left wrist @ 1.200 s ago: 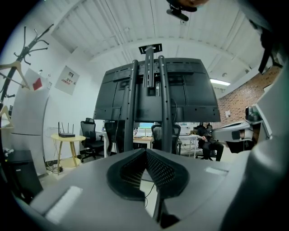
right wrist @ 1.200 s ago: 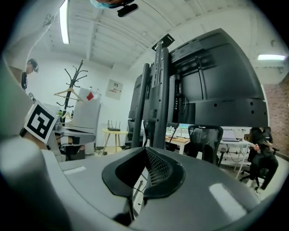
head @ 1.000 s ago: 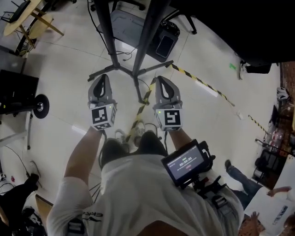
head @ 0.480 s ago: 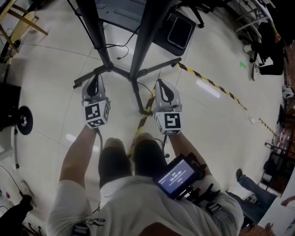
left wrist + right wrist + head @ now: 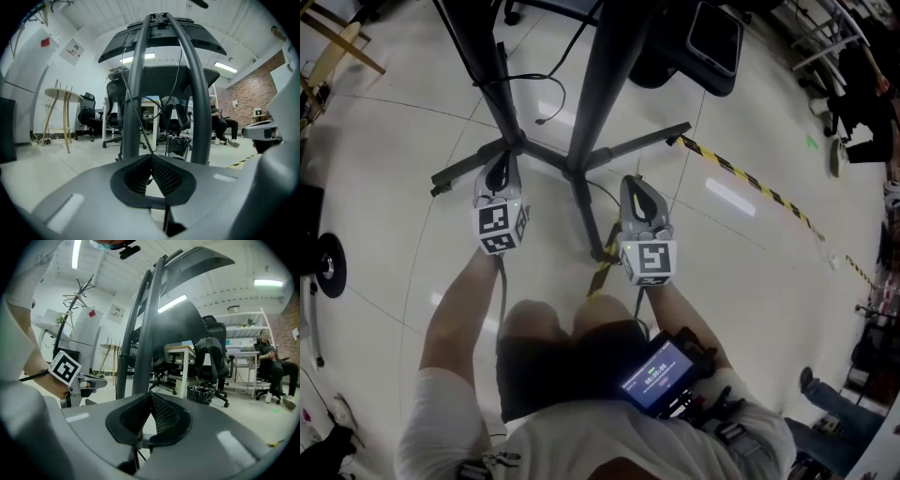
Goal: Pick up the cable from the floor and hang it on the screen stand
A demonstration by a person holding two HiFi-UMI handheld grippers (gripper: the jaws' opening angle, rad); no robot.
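The screen stand (image 5: 572,169) spreads its dark legs on the pale floor right ahead, its two posts (image 5: 136,98) rising in front of both grippers. A thin black cable (image 5: 547,101) loops on the floor beside the posts, and another thin strand (image 5: 598,194) lies by the near leg. My left gripper (image 5: 498,172) hovers over the left leg, jaws shut (image 5: 151,157); a thin cable (image 5: 133,105) hangs just beyond their tip. My right gripper (image 5: 637,190) is by the near leg, shut (image 5: 150,394) with nothing between the pads. The left gripper's marker cube (image 5: 64,367) shows in the right gripper view.
Yellow-black tape (image 5: 750,183) runs across the floor to the right. A black case (image 5: 712,37) lies behind the stand, and a wheel (image 5: 323,267) is at far left. Office chairs (image 5: 89,117), a bin (image 5: 202,393) and a seated person (image 5: 272,362) are farther off.
Both grippers have advanced toward the stand's base, and the stand's legs now sit closer under them. Both pairs of jaws look unchanged.
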